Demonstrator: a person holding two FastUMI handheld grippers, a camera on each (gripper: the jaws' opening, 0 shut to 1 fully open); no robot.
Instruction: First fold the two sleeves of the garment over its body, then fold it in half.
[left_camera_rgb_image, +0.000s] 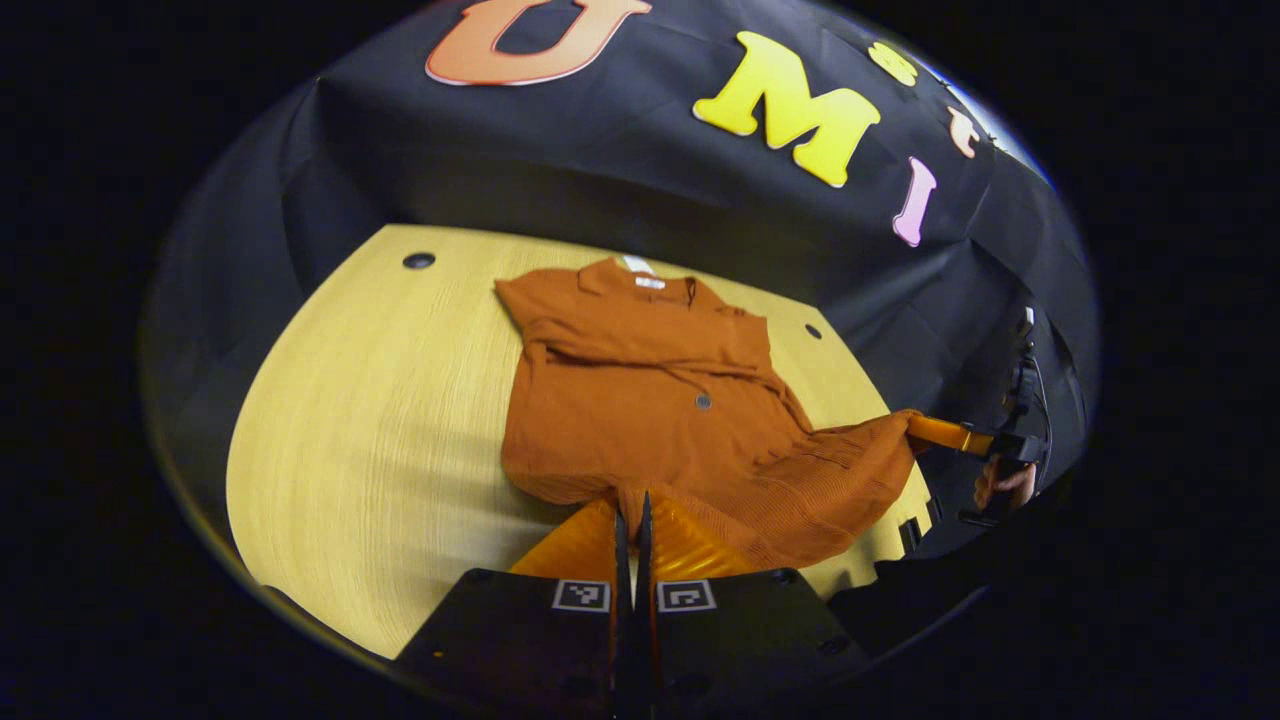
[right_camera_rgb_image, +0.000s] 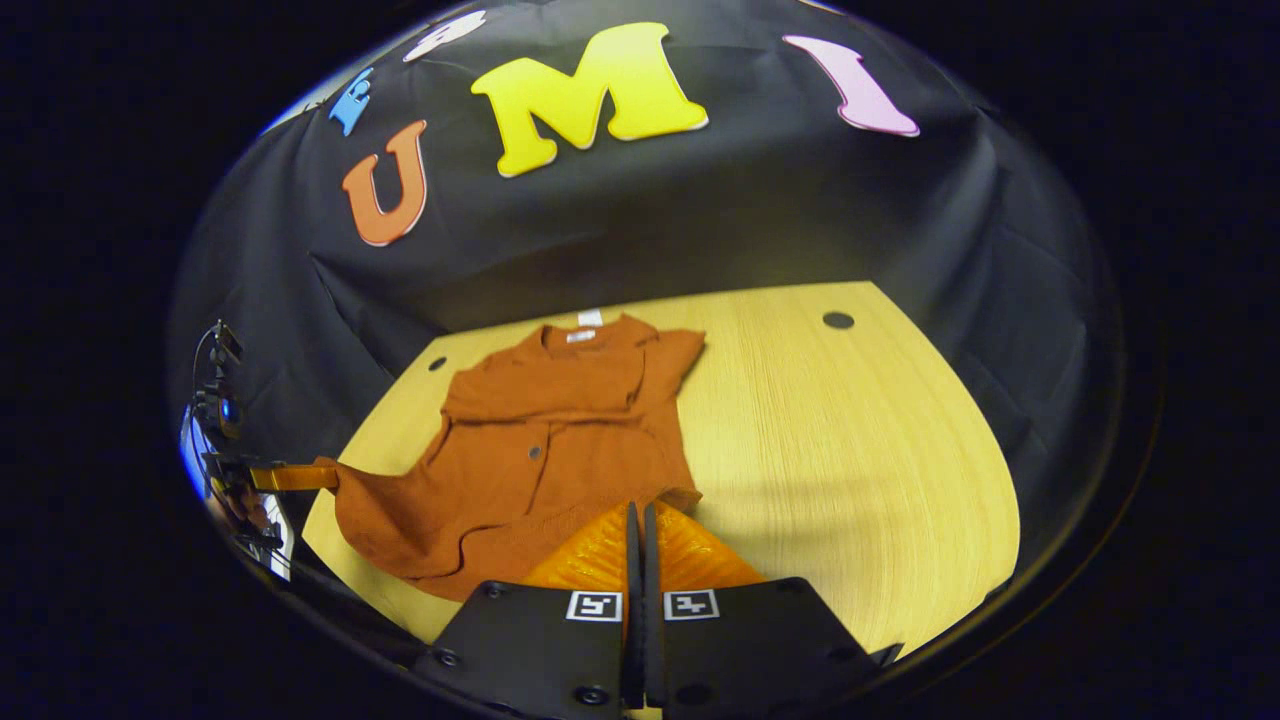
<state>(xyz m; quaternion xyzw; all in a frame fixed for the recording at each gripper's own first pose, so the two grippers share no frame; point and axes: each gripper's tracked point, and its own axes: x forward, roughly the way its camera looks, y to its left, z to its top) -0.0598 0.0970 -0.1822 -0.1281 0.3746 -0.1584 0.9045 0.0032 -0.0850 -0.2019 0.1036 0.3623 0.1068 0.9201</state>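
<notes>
A rust-orange garment (left_camera_rgb_image: 640, 390) lies on the pale wooden table (left_camera_rgb_image: 380, 420), collar at the far side, both sleeves folded in over its body. In the left gripper view, my left gripper (left_camera_rgb_image: 630, 515) is shut on the near hem at one bottom corner. Farther right, my right gripper (left_camera_rgb_image: 915, 428) pinches the other hem corner, which is lifted and stretched off the table. In the right gripper view, the garment (right_camera_rgb_image: 540, 440) shows the same way. My right gripper (right_camera_rgb_image: 638, 520) is shut on its hem, and the left gripper (right_camera_rgb_image: 325, 475) holds the raised corner at far left.
The table (right_camera_rgb_image: 850, 450) has small dark holes (left_camera_rgb_image: 419, 260) (right_camera_rgb_image: 838, 320) near its far corners. A black cloth wall rises right behind it. A hand (left_camera_rgb_image: 1005, 482) holds the right gripper past the table's edge. Bare tabletop lies on both sides of the garment.
</notes>
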